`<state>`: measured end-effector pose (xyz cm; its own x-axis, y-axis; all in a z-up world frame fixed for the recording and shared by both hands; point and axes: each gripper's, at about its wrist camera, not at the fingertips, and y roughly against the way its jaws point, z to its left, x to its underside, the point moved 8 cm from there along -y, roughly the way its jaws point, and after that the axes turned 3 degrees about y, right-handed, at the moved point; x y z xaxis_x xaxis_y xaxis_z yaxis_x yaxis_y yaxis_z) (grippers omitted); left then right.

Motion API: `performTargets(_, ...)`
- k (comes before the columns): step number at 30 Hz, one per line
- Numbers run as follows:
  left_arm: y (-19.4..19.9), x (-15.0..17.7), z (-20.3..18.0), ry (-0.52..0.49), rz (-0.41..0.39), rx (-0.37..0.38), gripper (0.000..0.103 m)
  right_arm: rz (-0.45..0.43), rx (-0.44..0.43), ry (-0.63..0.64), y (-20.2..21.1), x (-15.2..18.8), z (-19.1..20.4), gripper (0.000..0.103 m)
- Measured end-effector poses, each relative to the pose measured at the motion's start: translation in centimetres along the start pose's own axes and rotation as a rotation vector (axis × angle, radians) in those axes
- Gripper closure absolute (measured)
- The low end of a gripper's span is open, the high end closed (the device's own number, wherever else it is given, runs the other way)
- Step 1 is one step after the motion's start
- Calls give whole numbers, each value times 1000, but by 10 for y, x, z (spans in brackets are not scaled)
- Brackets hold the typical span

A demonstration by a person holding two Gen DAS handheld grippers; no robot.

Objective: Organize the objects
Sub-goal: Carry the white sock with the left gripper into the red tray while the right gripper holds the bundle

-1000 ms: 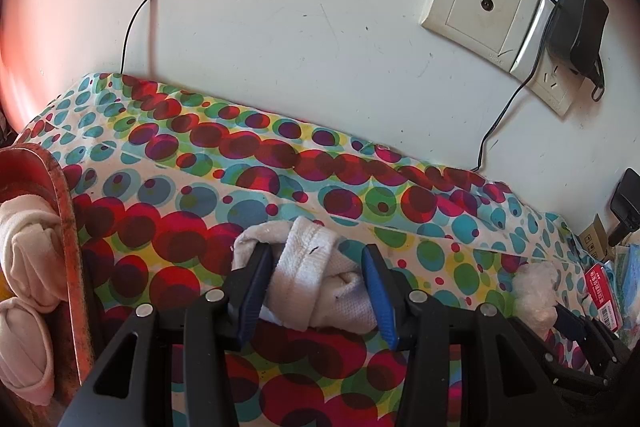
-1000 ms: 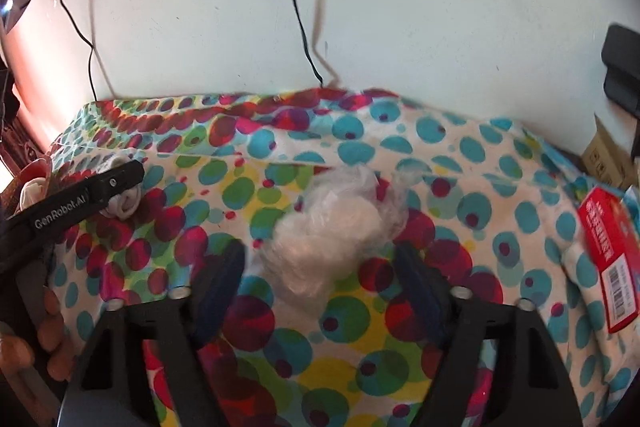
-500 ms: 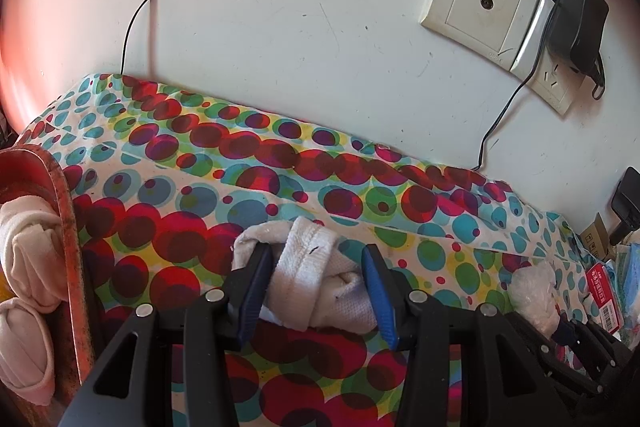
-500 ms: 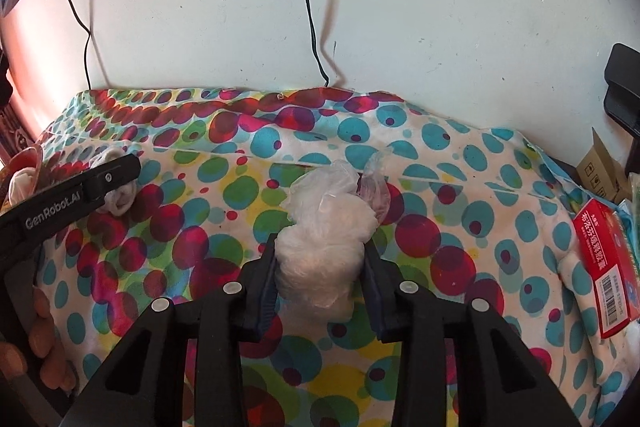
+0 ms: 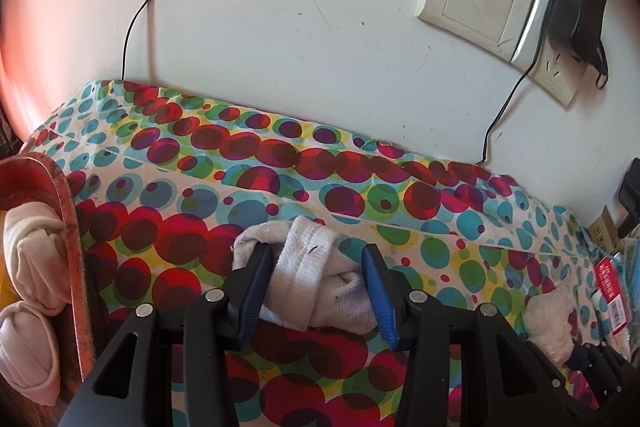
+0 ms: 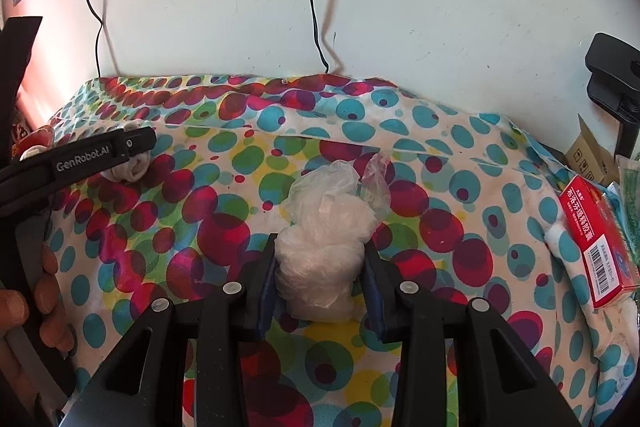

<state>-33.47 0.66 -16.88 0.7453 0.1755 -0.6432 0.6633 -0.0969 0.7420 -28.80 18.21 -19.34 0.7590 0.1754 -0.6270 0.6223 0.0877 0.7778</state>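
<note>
While a second ago its jaws stood wide:
Right gripper (image 6: 320, 281): now clamps plastic bag (image 6: 326, 231).
Left gripper (image 5: 316, 285): unchanged, gripping white sock (image 5: 316, 275).

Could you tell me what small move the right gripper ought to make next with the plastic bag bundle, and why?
Probably a short lift straight up. The right gripper has its pads pressed on both sides of the crumpled plastic bag bundle, which looks to rest on the dotted cloth. Raising it first should keep the thin plastic from dragging or snagging on the cloth.
</note>
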Motion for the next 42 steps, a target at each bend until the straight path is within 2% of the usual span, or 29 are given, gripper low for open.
performTargets(4,-1,0,-1,-13,0,-16,56,-1,-7,-17,2,0,-3,68)
performTargets(10,2,0,1,-7,-13,-25,67,-1,-13,-31,2,0,-5,67)
performTargets(16,3,0,-8,-65,-17,-78,75,-6,-13,-33,3,-1,-5,67)
performTargets(20,6,-2,-6,7,18,-26,77,-8,-14,-33,3,-2,-3,67)
performTargets(26,18,0,-5,33,28,45,77,-10,-15,-31,1,-3,0,67)
performTargets(29,30,-1,-7,3,12,54,77,-9,-14,-36,0,-3,1,67)
performTargets(34,57,0,-10,-12,1,125,77,-3,-18,-39,-2,-3,1,66)
performTargets(42,114,-3,2,-33,-38,133,77,-3,-14,-41,-3,-3,1,66)
